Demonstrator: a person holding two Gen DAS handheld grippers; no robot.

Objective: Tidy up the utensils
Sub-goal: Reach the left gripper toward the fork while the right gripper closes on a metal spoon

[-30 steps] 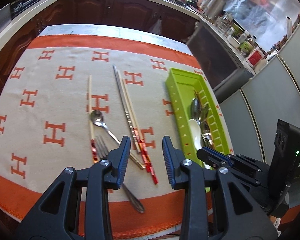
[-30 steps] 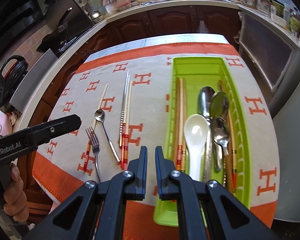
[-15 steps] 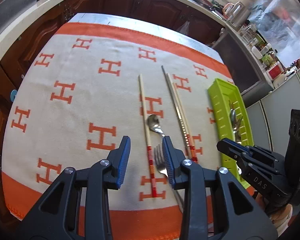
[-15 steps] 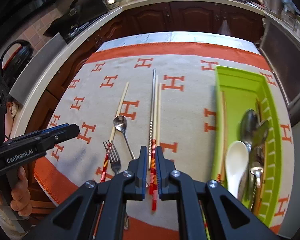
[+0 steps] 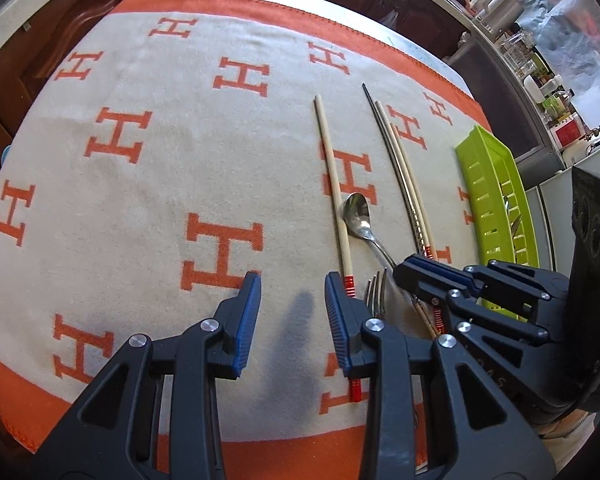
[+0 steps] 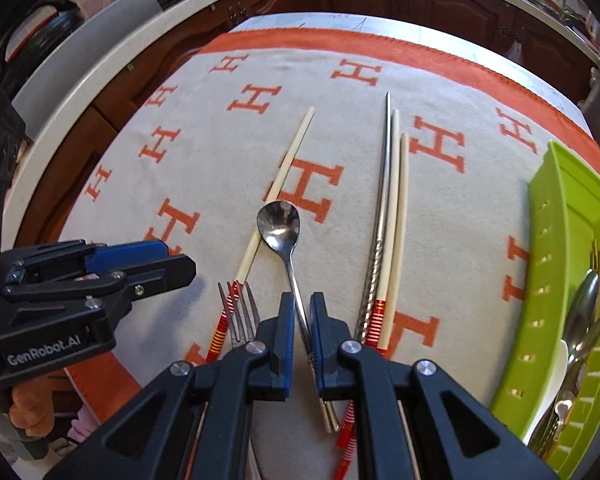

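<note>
The right gripper hangs low over the cloth with its jaws drawn nearly together on either side of the handle of the metal spoon; the blue pads sit just beside the handle, but whether they actually press on it cannot be told from the right wrist view, since a thin gap seems to show on each side. The spoon's bowl lies ahead of the fingertips, touching a single wooden chopstick that runs off diagonally to the left. A fork rests just left of the gripper, its tines across the chopstick's red-banded end. To the right lie a metal chopstick and two pale ones side by side. The green tray stands at the right edge of the cloth, holding spoons. The left gripper hovers with jaws well apart and nothing between them, over bare cloth left of the chopstick.
</note>
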